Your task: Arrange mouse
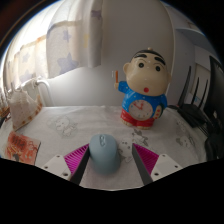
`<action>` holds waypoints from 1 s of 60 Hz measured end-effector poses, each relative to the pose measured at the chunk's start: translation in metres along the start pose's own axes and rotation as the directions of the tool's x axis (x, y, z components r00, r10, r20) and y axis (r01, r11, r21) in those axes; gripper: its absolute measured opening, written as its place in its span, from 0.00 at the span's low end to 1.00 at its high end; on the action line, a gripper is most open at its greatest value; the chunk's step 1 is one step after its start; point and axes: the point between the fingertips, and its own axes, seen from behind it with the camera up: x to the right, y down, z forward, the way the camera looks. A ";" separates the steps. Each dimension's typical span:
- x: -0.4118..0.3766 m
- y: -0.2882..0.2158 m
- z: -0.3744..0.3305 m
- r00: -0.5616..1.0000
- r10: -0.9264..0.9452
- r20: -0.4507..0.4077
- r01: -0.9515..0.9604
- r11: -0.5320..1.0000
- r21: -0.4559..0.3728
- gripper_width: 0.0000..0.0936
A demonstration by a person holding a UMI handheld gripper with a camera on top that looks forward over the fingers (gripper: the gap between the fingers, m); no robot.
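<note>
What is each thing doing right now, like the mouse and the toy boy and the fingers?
mouse: flat on the table, between the fingers, gaps either side, not gripped
gripper: fingers open around the mouse
toy boy figure: standing upright beyond the mouse
table: white, holding both

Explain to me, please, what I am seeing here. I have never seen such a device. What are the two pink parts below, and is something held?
There is one picture, taken by a camera riding on a hand-held gripper and looking forward along its two fingers. The pink parts are pads on the fingers' inner faces. A pale blue mouse lies on the white table between the fingers; gaps show at both sides, so the gripper is open and holds nothing. Beyond it stands a cartoon boy figurine in blue.
</note>
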 end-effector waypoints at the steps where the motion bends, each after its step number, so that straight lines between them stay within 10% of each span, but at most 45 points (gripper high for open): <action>1: 0.000 0.000 0.001 1.000 -0.003 0.000 0.003 1.000 0.001 0.92; 24: -0.012 -0.007 -0.001 0.999 -0.032 -0.009 0.032 0.999 -0.008 0.42; 45: -0.107 -0.076 -0.101 0.998 0.021 0.057 -0.024 0.998 0.052 0.40; 60: -0.268 -0.021 -0.135 0.984 0.039 0.171 -0.040 0.999 -0.001 0.40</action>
